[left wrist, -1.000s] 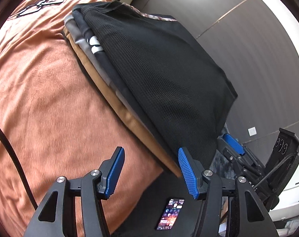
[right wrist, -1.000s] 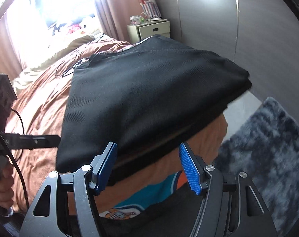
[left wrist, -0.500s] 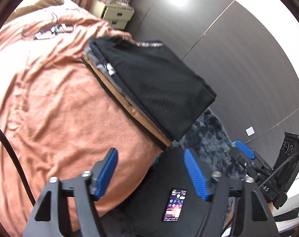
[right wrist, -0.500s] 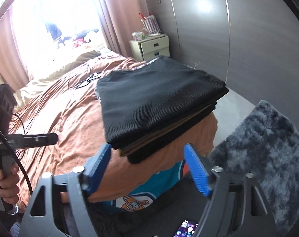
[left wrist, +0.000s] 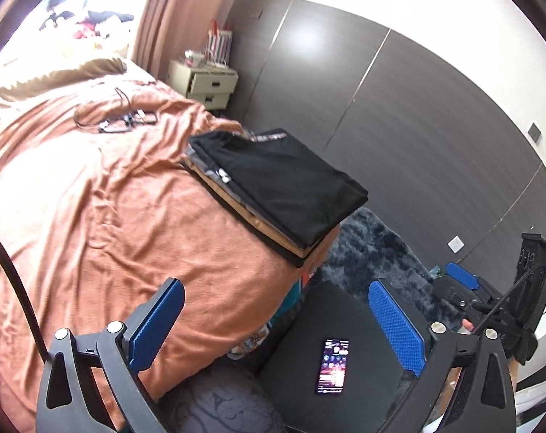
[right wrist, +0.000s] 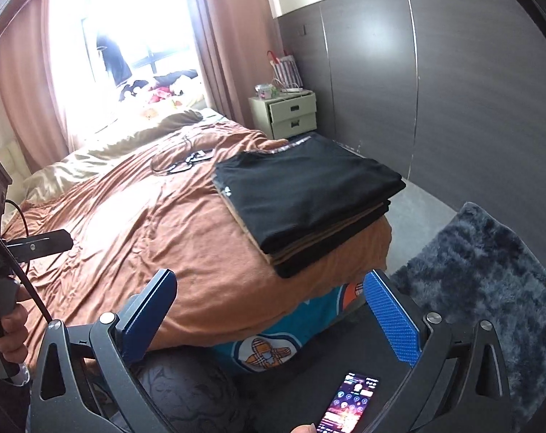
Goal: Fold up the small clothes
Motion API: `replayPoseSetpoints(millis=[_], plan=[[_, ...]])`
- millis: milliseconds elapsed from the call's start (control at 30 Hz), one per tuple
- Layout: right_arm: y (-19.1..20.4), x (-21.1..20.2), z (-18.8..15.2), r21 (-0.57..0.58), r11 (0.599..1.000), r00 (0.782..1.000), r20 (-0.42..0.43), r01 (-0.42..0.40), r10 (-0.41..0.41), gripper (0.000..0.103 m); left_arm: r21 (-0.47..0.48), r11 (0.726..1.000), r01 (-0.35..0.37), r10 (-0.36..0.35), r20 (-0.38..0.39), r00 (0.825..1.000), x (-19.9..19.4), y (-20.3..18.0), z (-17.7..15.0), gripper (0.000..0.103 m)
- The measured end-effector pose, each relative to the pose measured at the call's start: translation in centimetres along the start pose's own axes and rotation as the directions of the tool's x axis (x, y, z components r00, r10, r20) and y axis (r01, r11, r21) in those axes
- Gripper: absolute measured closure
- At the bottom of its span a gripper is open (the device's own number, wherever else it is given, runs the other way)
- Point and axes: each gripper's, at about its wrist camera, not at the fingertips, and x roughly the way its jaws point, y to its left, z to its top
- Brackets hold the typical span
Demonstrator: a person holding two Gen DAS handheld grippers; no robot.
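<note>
A stack of folded clothes (left wrist: pixel 273 187), with a black garment on top and tan and grey layers below, sits at the corner of the bed; it also shows in the right wrist view (right wrist: pixel 305 195). My left gripper (left wrist: pixel 278 319) is open and empty, held well back from the stack, over the bed edge and a dark stool. My right gripper (right wrist: pixel 269 315) is open and empty, also well back from the stack. The right gripper shows at the far right of the left wrist view (left wrist: pixel 464 281).
The bed has an orange-brown cover (left wrist: pixel 92 209). A lit phone (left wrist: pixel 332 364) lies on a dark stool (left wrist: pixel 345 324). A dark shaggy rug (right wrist: pixel 482 270) lies on the floor. A bedside drawer unit (right wrist: pixel 291 115) stands by the dark wardrobe wall. Cables (left wrist: pixel 125 122) lie on the bed.
Both grippers have pulled back and up from the folded stack, which stays on the bed corner. Both stay open.
</note>
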Motion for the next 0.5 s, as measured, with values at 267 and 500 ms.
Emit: replayPoseSetpoints(millis=[267,500], plan=[[3.0,-4.4,-2.1,-0.031,0.999,0.998,0.061,-0.023,0.025,0.000,0.048,0.998,-0.037,0.031,0.113,0.993,-7.3,0.6,-2.2,0.000],[4.6,-6.4,-3.6,-0.032,0.999,0.995,0.091,-0.041,0.044,0.000,0.045,0.995,-0.086,0.076,0.189,0.979,-13.2,2.7,-4.9,0.000]])
